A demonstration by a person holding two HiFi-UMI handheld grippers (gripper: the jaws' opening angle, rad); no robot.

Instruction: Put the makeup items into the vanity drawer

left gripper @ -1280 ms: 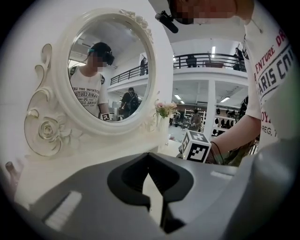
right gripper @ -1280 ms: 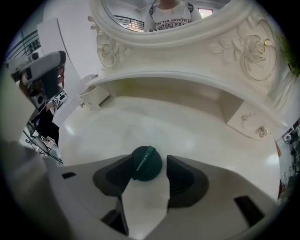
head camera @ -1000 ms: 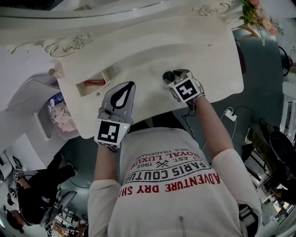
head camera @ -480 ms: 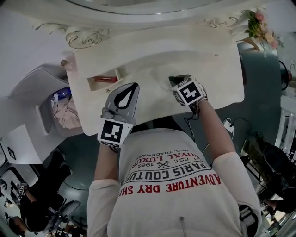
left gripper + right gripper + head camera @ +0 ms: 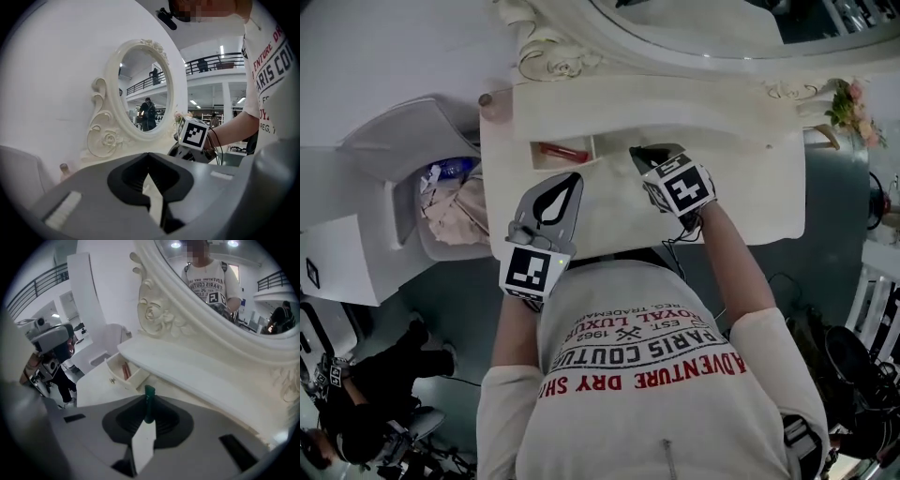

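Cream vanity tabletop [image 5: 741, 178] spreads under your right gripper [image 5: 649, 159], with its small open drawer [image 5: 572, 165] ahead-left. Jaws have just closed on the slim green makeup stick [image 5: 149, 397]: light, stiff, likely slick, best pinched mid-shaft. Left gripper [image 5: 572, 178] clenched, empty. Plenty of room; mind the drawer rim.

We face a plain white wall [image 5: 51, 70] behind a cream vanity table with curved edges [image 5: 769, 178]. On it stands an oval mirror in a carved cream frame [image 5: 143, 84], worked with scrolls and a rose. The floor is dark grey and glossy [image 5: 455, 309]. Left of the table is a white high-backed piece of furniture [image 5: 86, 301] (a seat, as far as we can tell). Beyond, the white hall has an upper gallery with a dark railing [image 5: 215, 60], a white pillar [image 5: 228, 101] and bright ceiling strip lights [image 5: 221, 49].
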